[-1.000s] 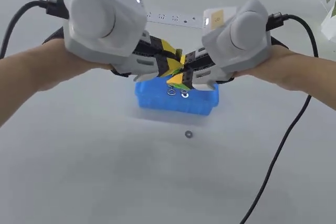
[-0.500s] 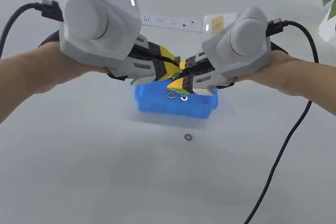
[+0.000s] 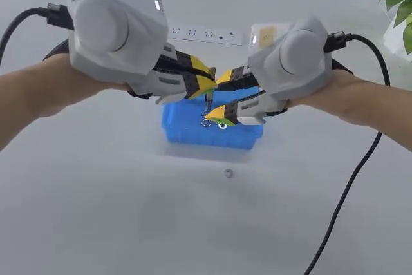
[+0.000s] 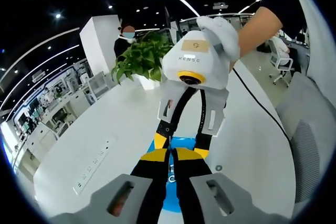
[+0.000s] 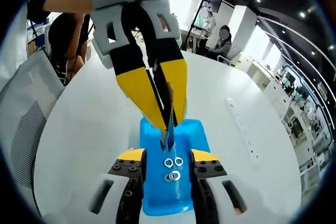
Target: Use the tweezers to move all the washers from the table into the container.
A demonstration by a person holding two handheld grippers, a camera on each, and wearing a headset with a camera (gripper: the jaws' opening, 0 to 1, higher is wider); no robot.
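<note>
Our left tool (image 3: 205, 80) hangs over the blue container (image 3: 187, 130), its jaws pinched narrow on the tweezers (image 5: 170, 137), whose tips point down into the container. Our right tool (image 3: 224, 96) faces it from the container's other side. Its jaws are spread wide and hold nothing, and in the right gripper view the container lies between them. We see the white desk (image 3: 96, 210) carrying the container, with a white power strip (image 3: 206, 33) beyond the container. Three washers (image 5: 168, 162) lie close together inside the container, below the tweezer tips; we cannot tell whether the tips grip one. One loose washer (image 3: 228, 172) sits on the desk near the container, on its side toward us.
</note>
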